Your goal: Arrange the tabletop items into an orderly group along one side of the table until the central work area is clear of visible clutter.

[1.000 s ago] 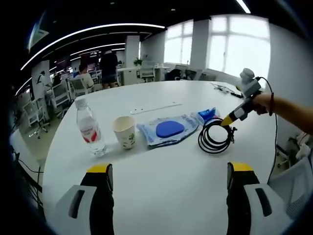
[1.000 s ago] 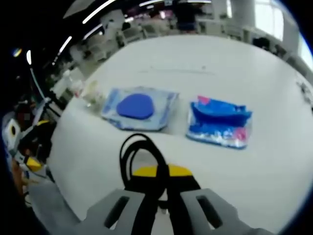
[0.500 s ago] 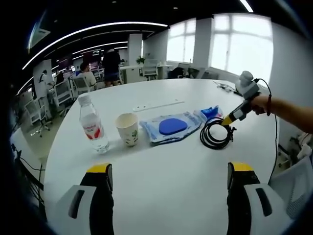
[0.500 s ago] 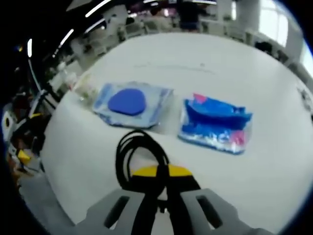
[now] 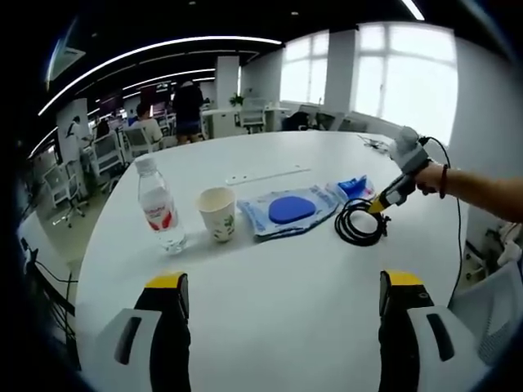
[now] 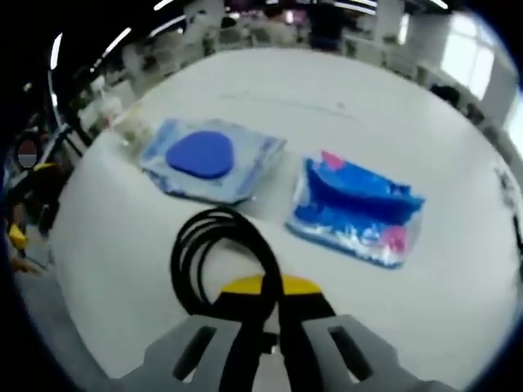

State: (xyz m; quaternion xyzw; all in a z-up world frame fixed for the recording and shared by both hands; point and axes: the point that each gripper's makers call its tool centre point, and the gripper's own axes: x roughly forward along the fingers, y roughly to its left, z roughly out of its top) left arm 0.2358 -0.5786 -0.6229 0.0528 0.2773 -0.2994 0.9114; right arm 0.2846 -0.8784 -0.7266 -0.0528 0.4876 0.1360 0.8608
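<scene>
Right gripper clamped on black cable coil; left gripper jaws apart, empty. Risk — dragged coil snags blue packet, shoving row askew.

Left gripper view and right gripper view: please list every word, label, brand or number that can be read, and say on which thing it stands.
No text can be read.
Water bottle: a red and white label, too small to read.
Paper cup: a green print, no letters legible.
Clear pouch with the blue pad: no print legible.
Blue packet: pink and blue print, too blurred to read.
</scene>
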